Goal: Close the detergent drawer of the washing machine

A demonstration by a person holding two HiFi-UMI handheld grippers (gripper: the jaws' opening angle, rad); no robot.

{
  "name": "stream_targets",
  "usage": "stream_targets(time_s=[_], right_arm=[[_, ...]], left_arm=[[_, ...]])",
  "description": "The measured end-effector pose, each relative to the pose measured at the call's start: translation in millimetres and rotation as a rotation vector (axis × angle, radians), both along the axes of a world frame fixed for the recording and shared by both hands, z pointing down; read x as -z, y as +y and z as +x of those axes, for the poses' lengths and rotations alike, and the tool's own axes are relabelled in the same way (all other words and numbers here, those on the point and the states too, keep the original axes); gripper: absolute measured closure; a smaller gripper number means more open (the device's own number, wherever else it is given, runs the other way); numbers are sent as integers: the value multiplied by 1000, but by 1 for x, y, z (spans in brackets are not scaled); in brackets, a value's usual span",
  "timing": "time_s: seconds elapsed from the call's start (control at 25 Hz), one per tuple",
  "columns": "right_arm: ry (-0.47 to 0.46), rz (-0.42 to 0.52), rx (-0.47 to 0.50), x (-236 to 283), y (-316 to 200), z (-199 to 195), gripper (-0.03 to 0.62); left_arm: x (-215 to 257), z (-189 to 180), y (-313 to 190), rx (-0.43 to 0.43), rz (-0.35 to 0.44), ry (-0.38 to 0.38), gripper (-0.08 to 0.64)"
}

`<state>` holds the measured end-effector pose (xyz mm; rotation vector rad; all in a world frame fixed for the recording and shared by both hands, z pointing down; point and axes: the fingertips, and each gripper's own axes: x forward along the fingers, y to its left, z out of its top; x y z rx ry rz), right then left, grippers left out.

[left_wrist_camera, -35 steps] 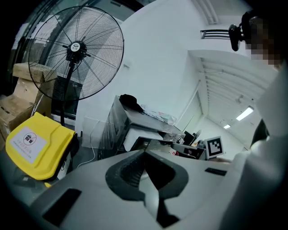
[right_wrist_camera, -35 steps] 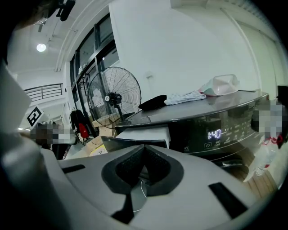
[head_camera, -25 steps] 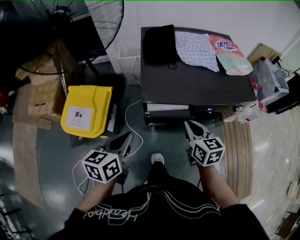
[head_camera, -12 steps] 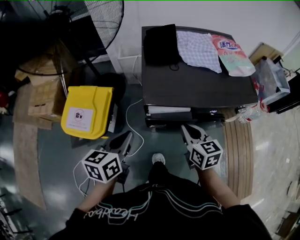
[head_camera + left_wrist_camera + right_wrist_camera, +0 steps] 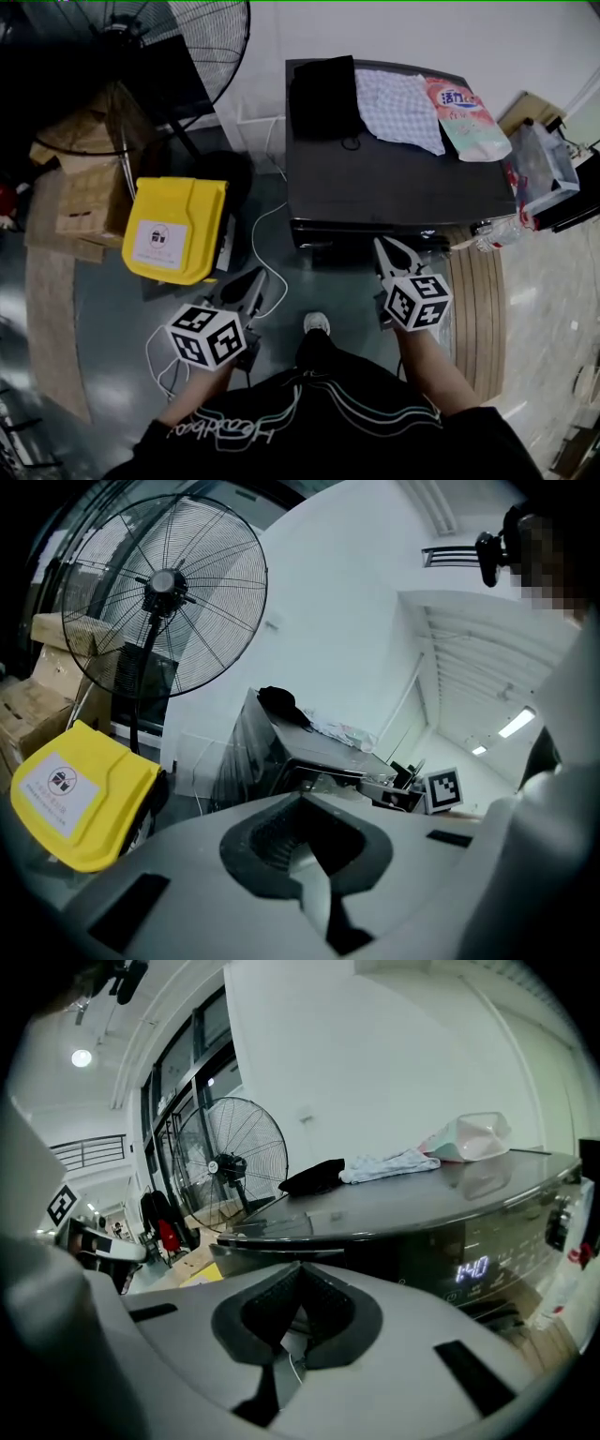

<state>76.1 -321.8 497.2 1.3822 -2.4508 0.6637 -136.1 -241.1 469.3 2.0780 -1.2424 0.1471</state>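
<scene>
**Claw state.** The left claw (image 5: 253, 277) has its jaws together and holds nothing. It hangs low, well apart from the washing machine (image 5: 394, 187). The right claw (image 5: 389, 251) also has its jaws together and empty, with its tip close to the machine's front edge.

**Task item.** The detergent drawer (image 5: 281, 1246) sits at the upper left of the machine front, beside the lit display (image 5: 472, 1269). It appears almost home. The views do not confirm whether it is flush.

**Hazards.**
- Off-centre push: pressure on one end of the drawer front may cock the drawer in its guides and jam it short of seating.
- Slip: the closed claw tip offers a narrow contact. If it slides sideways it may strike the powered control panel and alter a setting.
- Excess force: a hard shove may jolt the machine and shift the loose detergent pouch (image 5: 466, 117) near the top's rear edge.
- Footing: a white cable (image 5: 267, 234) runs across the floor (image 5: 103, 309) close to the person's shoe (image 5: 316, 322).

**Surface and room.** The machine top is dark and smooth. It carries a black cloth (image 5: 322, 97) and a checked cloth (image 5: 398, 108) beside the pouch. The floor is glossy grey. To the left stand a yellow bin (image 5: 173, 230), cardboard boxes (image 5: 84, 197) and a pedestal fan (image 5: 178, 37) against a white wall.
</scene>
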Motion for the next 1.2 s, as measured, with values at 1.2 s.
stream_targets(time_s=[1.2], right_arm=[[54, -23, -29, -4, -16, -1, 566]], left_arm=[[8, -5, -13, -3, 17, 8, 537]])
